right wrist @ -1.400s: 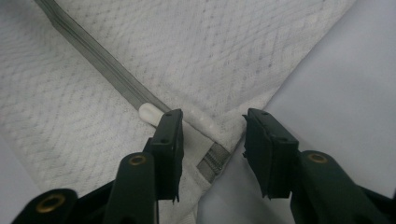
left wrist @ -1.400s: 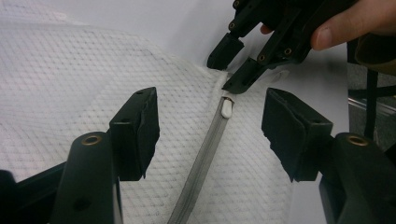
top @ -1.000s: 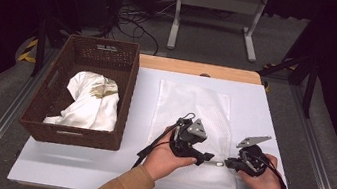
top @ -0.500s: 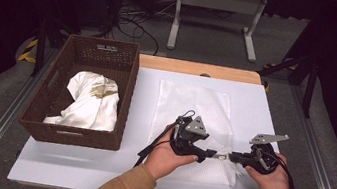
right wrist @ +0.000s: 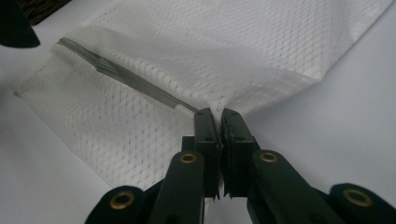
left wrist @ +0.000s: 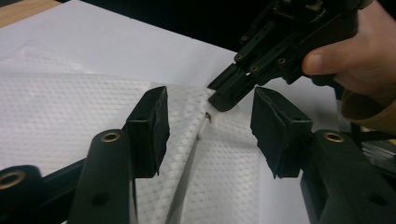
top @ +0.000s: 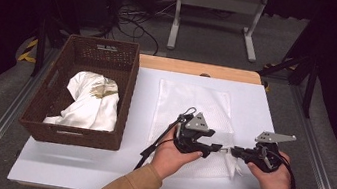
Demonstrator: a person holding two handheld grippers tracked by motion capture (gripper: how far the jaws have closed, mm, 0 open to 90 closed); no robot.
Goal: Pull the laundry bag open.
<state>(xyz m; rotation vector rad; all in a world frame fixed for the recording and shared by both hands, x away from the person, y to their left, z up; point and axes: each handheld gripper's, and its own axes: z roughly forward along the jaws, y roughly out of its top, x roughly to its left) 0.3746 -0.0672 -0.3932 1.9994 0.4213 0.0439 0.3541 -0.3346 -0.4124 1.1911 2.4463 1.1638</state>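
A white mesh bag (top: 194, 103) lies flat on the white table (top: 45, 162), its zipper (right wrist: 126, 77) running along the near edge. My right gripper (right wrist: 218, 114) is shut on the bag fabric at the zipper's end, which it pinches into a small ridge. In the high view the right gripper (top: 235, 151) points left, tip to tip with my left gripper (top: 219, 147). The left gripper (left wrist: 208, 126) is open, and its jaws straddle the zipper (left wrist: 187, 168) just short of the right gripper's tip (left wrist: 224, 95), without touching the bag.
A brown wicker basket (top: 87, 52) stands on the table's left side with a crumpled white cloth (top: 89, 100) inside. Bare table lies on the right and along the front edge. Black cables trail from both grippers.
My right gripper has shifted a little to the right, with the bag's edge still in it. The left gripper has barely moved.
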